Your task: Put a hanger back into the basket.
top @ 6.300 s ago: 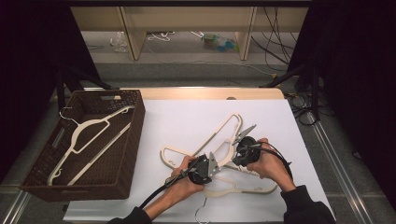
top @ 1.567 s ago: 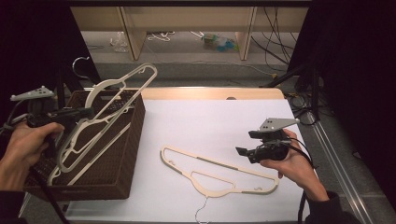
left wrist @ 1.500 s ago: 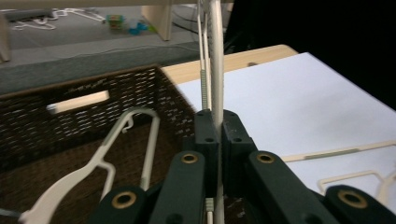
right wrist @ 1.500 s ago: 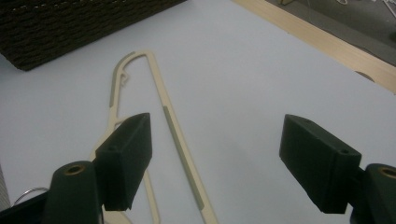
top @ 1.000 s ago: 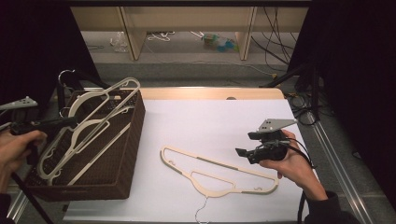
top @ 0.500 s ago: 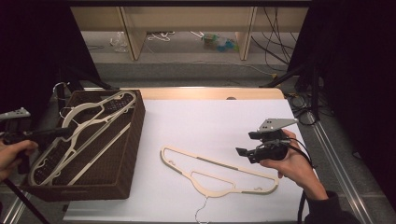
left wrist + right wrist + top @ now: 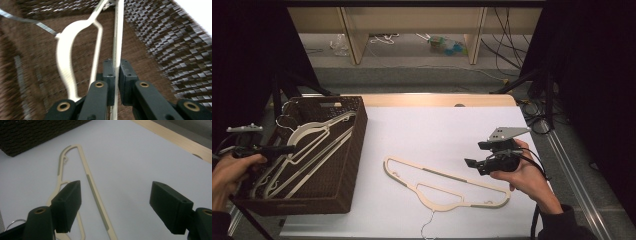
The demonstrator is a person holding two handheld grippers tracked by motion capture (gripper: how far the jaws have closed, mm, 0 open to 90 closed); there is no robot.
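The left tool (image 7: 287,148) sits at nine o'clock on the high view, over the brown woven basket (image 7: 354,150). Its jaws are clamped on the straight bar of a cream hanger (image 7: 117,45), which lies inside the basket among other hangers (image 7: 312,145). The right tool (image 7: 472,155), at four o'clock, hangs above the white counter (image 7: 437,125) with its jaws wide and nothing between them. Below it, near six o'clock, a second cream hanger (image 7: 447,182) lies flat on the counter.
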